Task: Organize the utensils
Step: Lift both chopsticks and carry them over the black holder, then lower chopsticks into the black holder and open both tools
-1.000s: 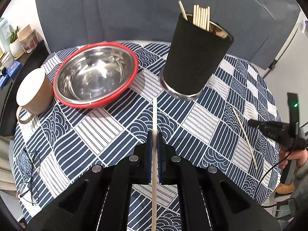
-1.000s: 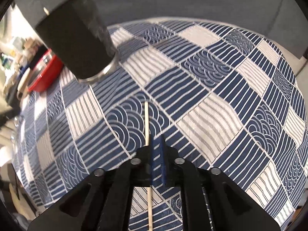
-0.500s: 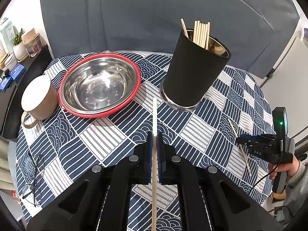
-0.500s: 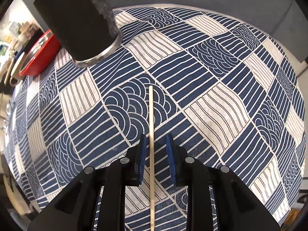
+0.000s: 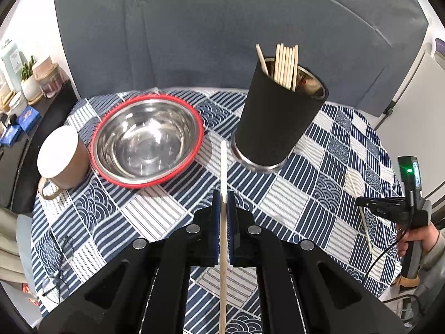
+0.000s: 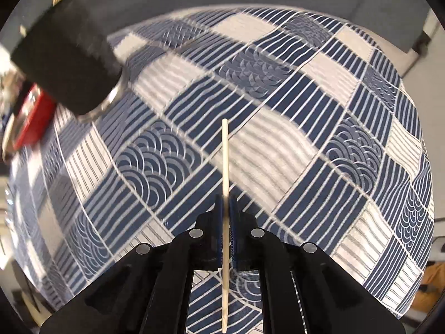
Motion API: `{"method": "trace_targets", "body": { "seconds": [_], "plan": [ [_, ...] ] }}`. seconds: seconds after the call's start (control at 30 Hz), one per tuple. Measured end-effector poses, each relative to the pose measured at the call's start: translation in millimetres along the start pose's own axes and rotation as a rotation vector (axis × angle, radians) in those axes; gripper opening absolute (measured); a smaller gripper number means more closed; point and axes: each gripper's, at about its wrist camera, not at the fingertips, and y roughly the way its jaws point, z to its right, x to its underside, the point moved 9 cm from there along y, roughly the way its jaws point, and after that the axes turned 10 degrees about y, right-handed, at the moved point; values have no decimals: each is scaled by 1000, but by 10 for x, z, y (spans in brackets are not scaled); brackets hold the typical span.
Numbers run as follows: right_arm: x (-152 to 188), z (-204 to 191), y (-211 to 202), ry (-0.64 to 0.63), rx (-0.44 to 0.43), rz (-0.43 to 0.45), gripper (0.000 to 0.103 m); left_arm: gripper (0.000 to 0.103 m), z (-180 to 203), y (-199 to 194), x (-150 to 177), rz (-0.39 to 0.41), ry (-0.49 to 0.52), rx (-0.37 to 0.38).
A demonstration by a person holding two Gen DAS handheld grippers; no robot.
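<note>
With right gripper (image 6: 225, 214) now clamped on its chopstick (image 6: 224, 161) after standing open half a second back (left gripper (image 5: 223, 211) clenched on another chopstick (image 5: 223, 172)), just need dropping into black holder (image 5: 275, 128) at 1 o'clock.

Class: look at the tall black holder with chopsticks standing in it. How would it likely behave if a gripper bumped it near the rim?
The black holder is tall over a narrow metal base, so a high bump might tip it. The chopsticks inside lean loosely and would probably rattle or spill. The tablecloth likely resists sliding, favouring tipping.
</note>
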Motion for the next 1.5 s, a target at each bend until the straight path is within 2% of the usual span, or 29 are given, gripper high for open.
{"method": "trace_targets", "body": {
  "seconds": [0.17, 0.27, 0.53, 0.63, 0.73, 1.07, 1.27, 1.5],
  "plan": [
    [-258, -8, -366, 37, -49, 96, 4, 5, -34, -67, -245, 31, 38, -36],
    [-558, -107, -622, 43, -87, 168, 4, 5, -47, -141, -440, 69, 44, -41],
    [-1127, -597, -1402, -18, -187, 358, 4, 5, -29, -392, -983, 166, 51, -53],
    [-1279, -807, -1670, -56, -223, 425, 4, 5, -15, -450, -1182, 198, 73, -85],
    [-1403, -1011, -1827, -76, -262, 458, 4, 5, 2, -455, -1359, 218, 57, -72],
    [-1641, -1590, -1872, -133, -338, 475, 4, 5, 158, -442, -1861, 292, 55, -28],
    [-1768, -1769, -1817, -151, -374, 483, 4, 5, 243, -349, -2078, 313, 65, -1],
    [-1979, -1971, -1737, -164, -436, 539, 4, 5, 287, -125, -2252, 324, 59, 45]
  ]
}}
